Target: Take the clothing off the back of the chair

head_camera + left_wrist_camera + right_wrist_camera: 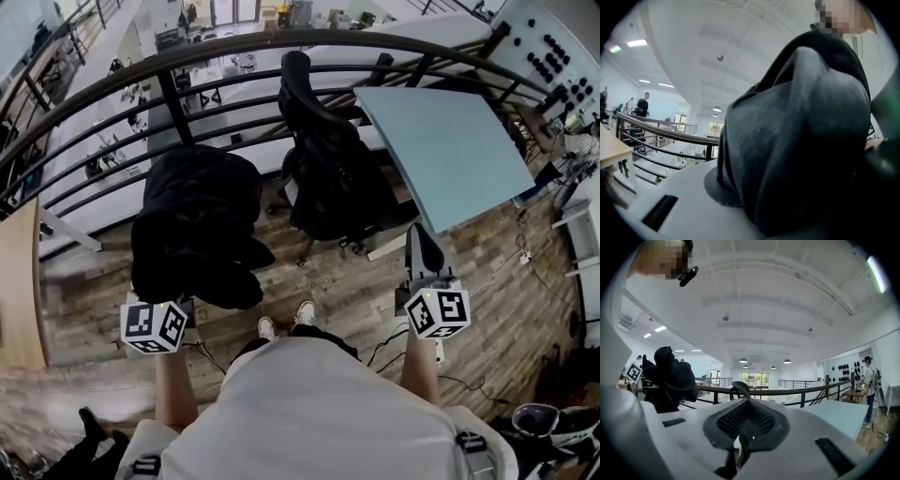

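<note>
In the left gripper view our left gripper (180, 307) has its jaws clenched on the black clothing (797, 140), a bunched dark fold that fills the gap between them and spills over the pale jaw at the lower left. In the right gripper view our right gripper (747, 423) has its mesh-faced pads pressed together with nothing between them.

From the head view, the clothing (197, 225) hangs in a heap from the left gripper, clear of the chair (328, 159) and to its left, in front of the railing (178, 103). The chair back stands bare and upright, near the corner of a light-blue table (445, 150). The right gripper points level toward that corner, well apart from the clothing.

The only print we can make out is the black-and-white square pattern on each gripper's cube, left (155, 324) and right (438, 312). It carries no letters we can read. Beneath us is a wooden floor (347, 291).
</note>
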